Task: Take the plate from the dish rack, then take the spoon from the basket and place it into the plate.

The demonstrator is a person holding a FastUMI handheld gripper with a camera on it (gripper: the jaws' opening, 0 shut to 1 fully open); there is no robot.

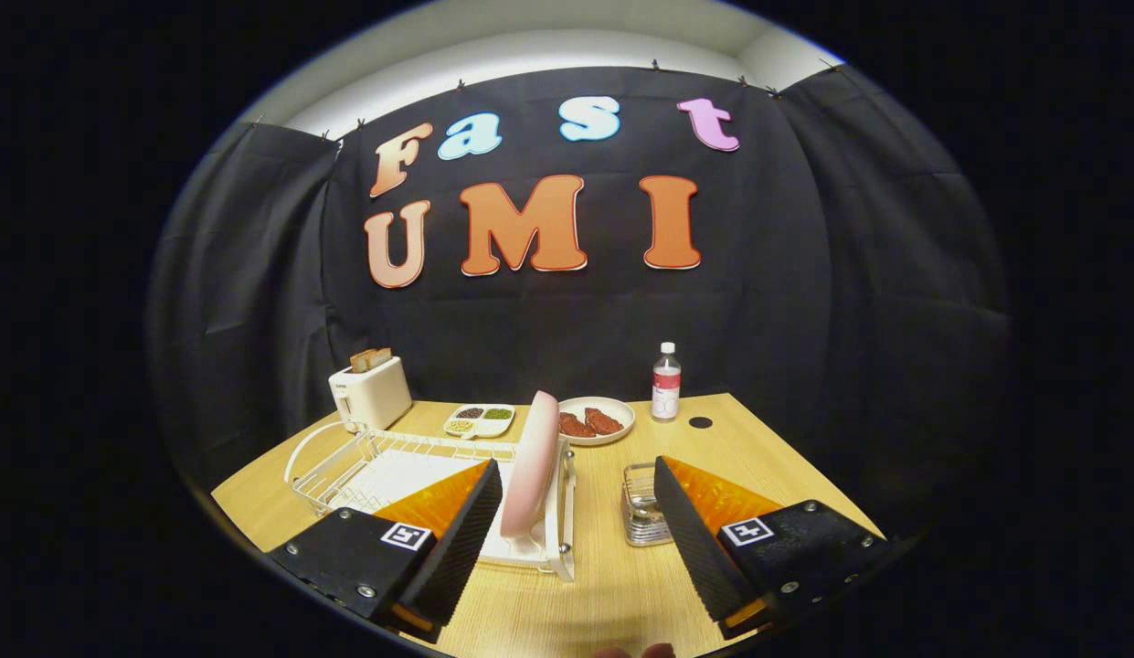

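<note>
A pale pink plate [533,464] stands on edge in the right end of a white wire dish rack [384,466], seen edge-on. It sits just ahead of my left finger [466,539] and slightly inside the gap. My gripper [580,535] is open, nothing between its fingers. A small clear basket [641,507] stands on the table right of the rack, just ahead of my right finger [694,539]; something metallic lies in it, too small to tell as a spoon.
Beyond the rack stand a cream toaster [373,391] with toast, a small divided dish [480,420] of beans, a white plate [597,420] with brown meat pieces and a water bottle [666,382]. The wooden table [758,457] has a dark round hole near the bottle.
</note>
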